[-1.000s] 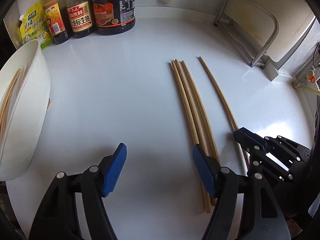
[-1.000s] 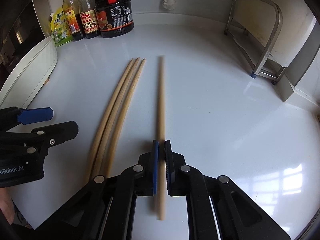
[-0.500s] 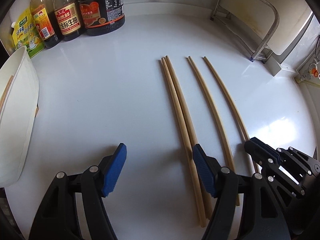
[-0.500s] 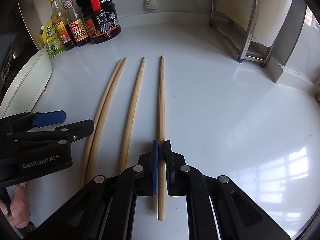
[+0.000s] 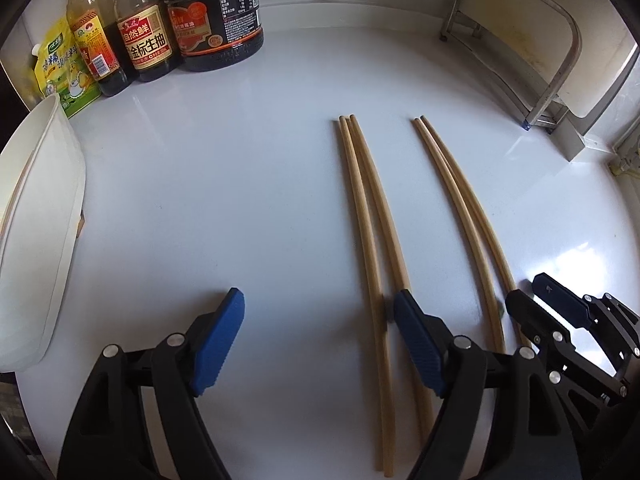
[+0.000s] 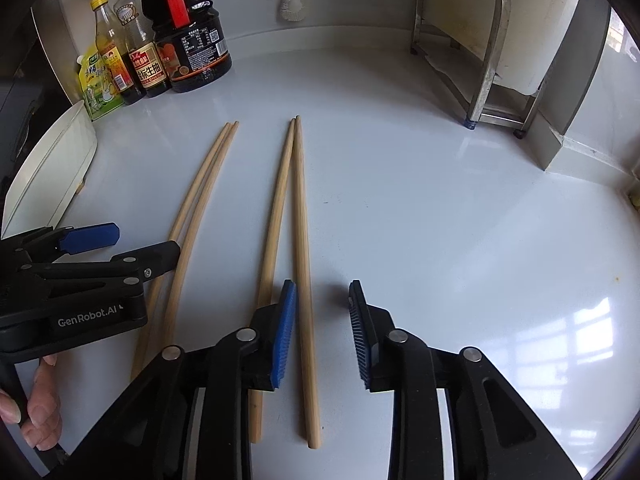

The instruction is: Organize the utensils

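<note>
Two pairs of long wooden chopsticks lie on the white counter (image 5: 248,200). The left pair (image 5: 368,220) (image 6: 192,216) runs under the right finger of my left gripper (image 5: 318,308) (image 6: 146,240). Its jaws are wide and still opening, and the pads (image 5: 224,332) press on nothing. The right pair (image 5: 460,208) (image 6: 280,200) lies at my right gripper (image 6: 320,296) (image 5: 526,292). That gripper's jaws are opening. One chopstick of this pair (image 6: 304,280) rests on the counter between the pads, close to the left pad and free of the right one.
A white tub (image 5: 40,220) (image 6: 52,168) stands at the left edge. Sauce bottles (image 5: 216,20) (image 6: 188,48) and a green pouch (image 5: 60,72) line the back left. A metal rack (image 5: 552,60) (image 6: 480,60) stands at the back right. A person's hand (image 6: 36,408) holds the left gripper.
The right gripper let go of the chopstick it was shut on; that stick now lies beside another as a second pair. The left jaws widened a little.
</note>
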{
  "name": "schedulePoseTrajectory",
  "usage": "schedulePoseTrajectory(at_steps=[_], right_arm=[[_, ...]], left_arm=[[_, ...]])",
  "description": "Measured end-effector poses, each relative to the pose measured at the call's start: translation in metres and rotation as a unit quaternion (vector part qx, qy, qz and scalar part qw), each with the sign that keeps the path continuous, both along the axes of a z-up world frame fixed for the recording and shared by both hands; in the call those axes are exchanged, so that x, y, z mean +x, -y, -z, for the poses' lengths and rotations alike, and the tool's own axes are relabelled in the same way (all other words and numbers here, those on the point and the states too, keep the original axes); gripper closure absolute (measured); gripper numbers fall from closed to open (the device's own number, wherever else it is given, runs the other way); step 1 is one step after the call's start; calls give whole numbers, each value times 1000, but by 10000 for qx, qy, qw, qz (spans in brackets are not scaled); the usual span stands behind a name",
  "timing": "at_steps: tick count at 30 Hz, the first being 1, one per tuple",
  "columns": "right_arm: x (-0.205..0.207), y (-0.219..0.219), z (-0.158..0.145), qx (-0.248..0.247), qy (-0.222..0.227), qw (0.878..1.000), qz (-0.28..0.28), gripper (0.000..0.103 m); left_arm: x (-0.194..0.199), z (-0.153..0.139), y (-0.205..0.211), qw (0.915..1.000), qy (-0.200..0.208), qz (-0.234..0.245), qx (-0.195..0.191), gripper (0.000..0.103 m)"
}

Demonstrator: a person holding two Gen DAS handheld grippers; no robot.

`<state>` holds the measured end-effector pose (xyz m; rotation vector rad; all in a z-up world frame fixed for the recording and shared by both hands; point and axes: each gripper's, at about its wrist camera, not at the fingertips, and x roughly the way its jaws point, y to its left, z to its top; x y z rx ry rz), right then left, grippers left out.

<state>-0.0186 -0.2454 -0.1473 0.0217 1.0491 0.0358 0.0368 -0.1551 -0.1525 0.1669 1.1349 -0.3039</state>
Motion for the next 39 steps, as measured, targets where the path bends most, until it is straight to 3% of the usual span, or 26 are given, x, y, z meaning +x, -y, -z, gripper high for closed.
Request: schedulePoseTrajectory(at_steps=[7, 8, 10, 12, 13, 15, 16, 28, 39], right_arm=[[13, -3, 1, -200, 28, 9997, -153, 72], [15, -5, 1, -216, 35, 9996, -186, 72], [15, -8, 2, -212, 63, 9994, -266, 74], [14, -13, 1, -255, 83, 9990, -365, 91], [14, -15, 2, -254, 76, 9988, -410, 97], [14, -18, 1, -220, 69, 9988, -443, 97], [14, -18, 1, -181, 68, 9988, -441, 97], [6, 0, -16, 426, 121, 9989, 166, 97], [-6, -28, -46, 786, 270, 9959, 367, 97]], left_arm=[[9, 1, 7, 9999, 23, -49, 123, 28], [8, 0, 8, 9999, 25, -36, 127, 31], [6, -2, 11, 9999, 77, 43, 119, 42], [3, -4, 14, 9998, 116, 163, 93, 64], [3, -4, 15, 9997, 120, 207, 85, 69], [1, -5, 18, 9995, 98, 292, 52, 92], [1, -5, 19, 9994, 77, 323, 39, 94], [-1, -14, 5, 9989, -140, 453, -16, 96], [-4, -53, -36, 9984, 11, 570, -19, 96]])
